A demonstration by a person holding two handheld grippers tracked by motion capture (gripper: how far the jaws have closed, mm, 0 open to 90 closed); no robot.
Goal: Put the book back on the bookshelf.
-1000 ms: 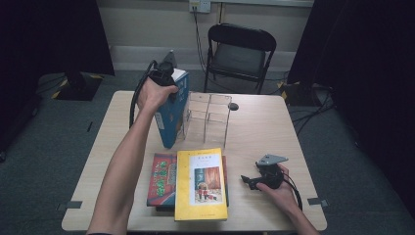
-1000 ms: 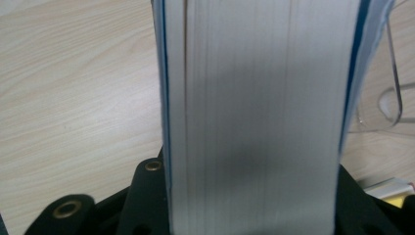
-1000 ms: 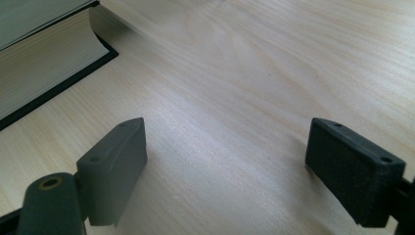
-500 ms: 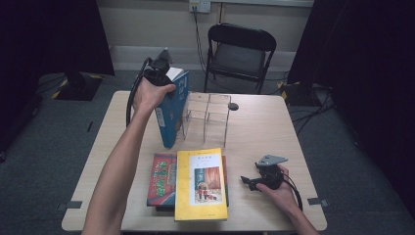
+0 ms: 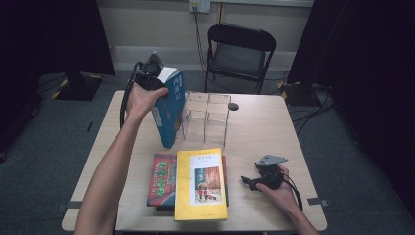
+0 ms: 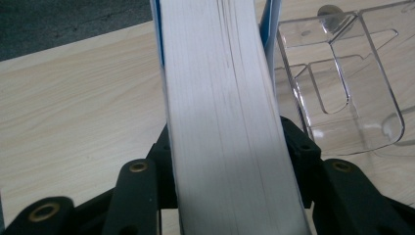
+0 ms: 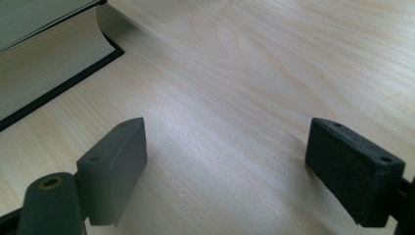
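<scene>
Basically, the left gripper (image 5: 155,78) held the blue book (image 5: 169,112) by its top edge, jaws having just eased wider yet pads flanking the page block (image 6: 225,117). The book stood on end, tilted, long axis near vertical, touching the left side of the clear acrylic rack (image 5: 208,115), not yet in a slot. Left hand was nearer the rack. The right gripper (image 5: 250,182) rested well in front of the rack, jaws wide, empty. Count: one rack, three books in all, yellow book (image 5: 200,183) atop red book (image 5: 161,178).
</scene>
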